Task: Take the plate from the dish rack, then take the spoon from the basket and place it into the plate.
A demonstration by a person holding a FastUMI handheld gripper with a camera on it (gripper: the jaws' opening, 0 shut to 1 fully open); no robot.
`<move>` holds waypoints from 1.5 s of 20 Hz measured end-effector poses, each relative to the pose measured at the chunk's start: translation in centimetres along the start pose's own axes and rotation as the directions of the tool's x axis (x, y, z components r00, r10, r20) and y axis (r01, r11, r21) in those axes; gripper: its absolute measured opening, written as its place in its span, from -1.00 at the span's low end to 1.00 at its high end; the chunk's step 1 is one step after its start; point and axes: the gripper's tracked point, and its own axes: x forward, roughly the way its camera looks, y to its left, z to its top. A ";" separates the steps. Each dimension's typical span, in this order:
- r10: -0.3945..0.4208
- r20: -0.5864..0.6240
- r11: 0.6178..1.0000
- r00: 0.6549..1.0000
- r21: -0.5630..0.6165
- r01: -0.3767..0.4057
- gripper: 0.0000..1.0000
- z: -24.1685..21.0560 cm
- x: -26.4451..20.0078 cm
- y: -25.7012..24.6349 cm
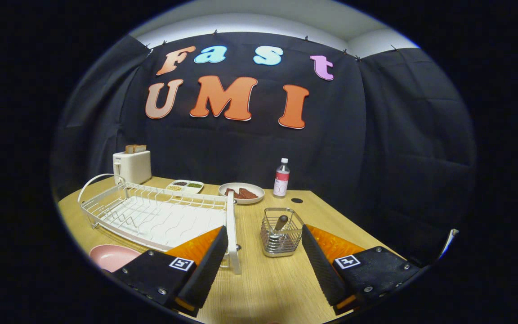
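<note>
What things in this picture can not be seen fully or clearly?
- Pink plate: partly covered by a finger of the open gripper.
- Spoon: its lower end is down inside the wire basket, behind the mesh.
- Divided dish beyond the dish rack: contents too small to identify.
- Bottle: label too small.

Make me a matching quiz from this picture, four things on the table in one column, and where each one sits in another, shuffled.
Things:
1. pink plate
2. spoon
3. toaster
4. bottle

Places:
A. in the wire basket, just ahead of the open gripper
B. beyond the dish rack's far end, at the table's back
C. on the table by the rack's near edge
D. beside the plate of brown food

Pairs: 1-C, 2-A, 3-B, 4-D
</note>
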 end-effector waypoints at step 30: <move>-0.079 0.127 0.993 0.989 0.094 0.067 -0.90 3.6 6.9 -3.4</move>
